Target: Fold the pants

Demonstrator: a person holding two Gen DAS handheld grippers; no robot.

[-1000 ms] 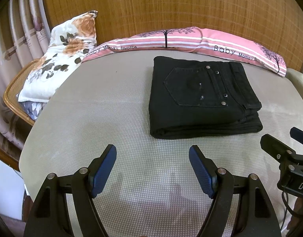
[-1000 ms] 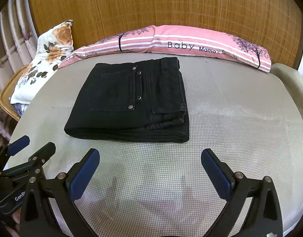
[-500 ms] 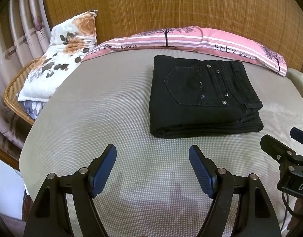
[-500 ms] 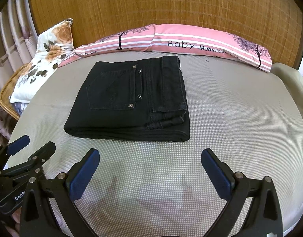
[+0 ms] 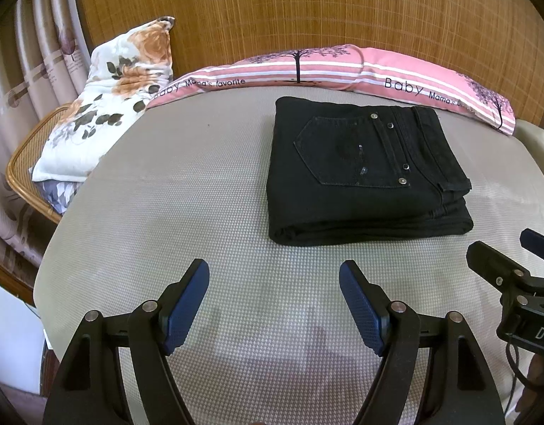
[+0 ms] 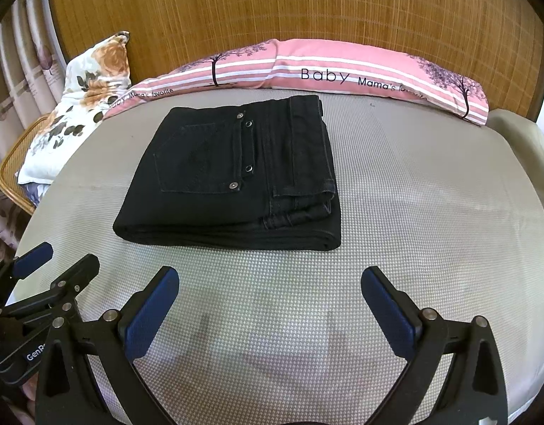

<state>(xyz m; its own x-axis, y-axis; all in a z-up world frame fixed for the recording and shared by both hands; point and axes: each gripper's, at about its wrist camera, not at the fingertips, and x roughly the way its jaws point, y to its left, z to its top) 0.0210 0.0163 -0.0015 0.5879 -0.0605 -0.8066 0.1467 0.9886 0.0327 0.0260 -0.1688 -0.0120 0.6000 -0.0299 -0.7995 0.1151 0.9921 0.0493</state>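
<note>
Black pants (image 5: pixel 364 173) lie folded into a compact rectangle on the grey mattress (image 5: pixel 165 194), back pocket and rivets facing up. In the right wrist view the same pants (image 6: pixel 236 177) sit ahead and slightly left. My left gripper (image 5: pixel 273 272) hovers open over bare mattress, short of the pants' near fold, with nothing between its blue pads. My right gripper (image 6: pixel 270 278) is likewise open and empty, just in front of the stack. Each gripper shows at the edge of the other's view: the right gripper (image 5: pixel 512 269) and the left gripper (image 6: pixel 52 265).
A long pink striped pillow (image 6: pixel 307 67) lies along the far edge against a woven bamboo wall (image 6: pixel 289 7). A floral pillow (image 5: pixel 105 106) leans at the far left over a rattan chair (image 5: pixel 20 163). Curtains hang at the left. The mattress (image 6: pixel 431 194) edge curves off at both sides.
</note>
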